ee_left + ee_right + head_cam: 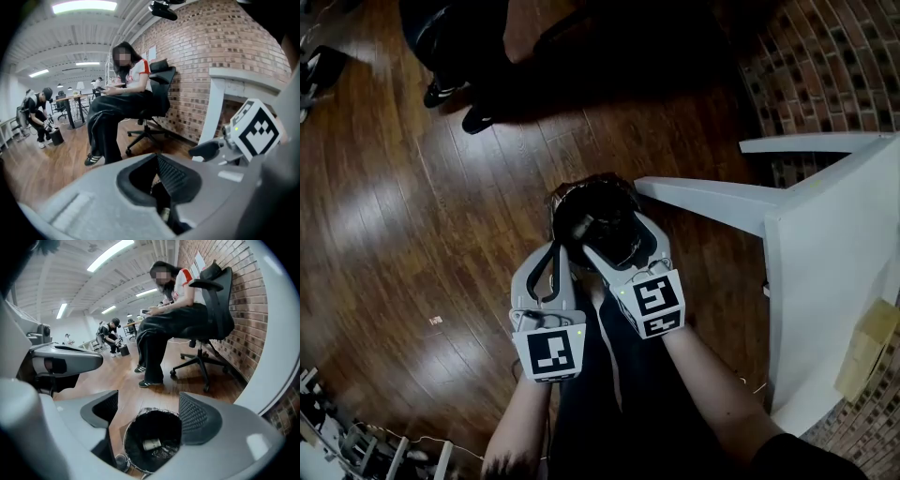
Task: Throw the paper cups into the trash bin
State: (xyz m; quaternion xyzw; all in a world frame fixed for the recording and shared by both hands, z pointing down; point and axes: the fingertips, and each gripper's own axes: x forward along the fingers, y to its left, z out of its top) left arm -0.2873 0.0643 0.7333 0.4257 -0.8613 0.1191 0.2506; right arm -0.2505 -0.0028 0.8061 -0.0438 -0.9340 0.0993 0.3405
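Observation:
A black bag-lined trash bin [567, 199] stands on the wooden floor right below both grippers. In the right gripper view I look straight down into the bin [140, 414], and a paper cup [151, 444] lies on its side at the bottom. My right gripper [150, 417] is open above the bin's mouth with nothing between its pads; the head view shows this gripper [619, 239] over the bin's near rim. My left gripper [560, 246] hangs beside it at the bin's left edge. Its pads [174, 177] stand together, holding nothing.
A white table [825, 244] stands close on the right against a brick wall [825, 66]. A person sits on a black office chair [211, 310] just beyond the bin, shoes [450, 94] on the floor. Farther off, another person [40, 117] crouches by desks.

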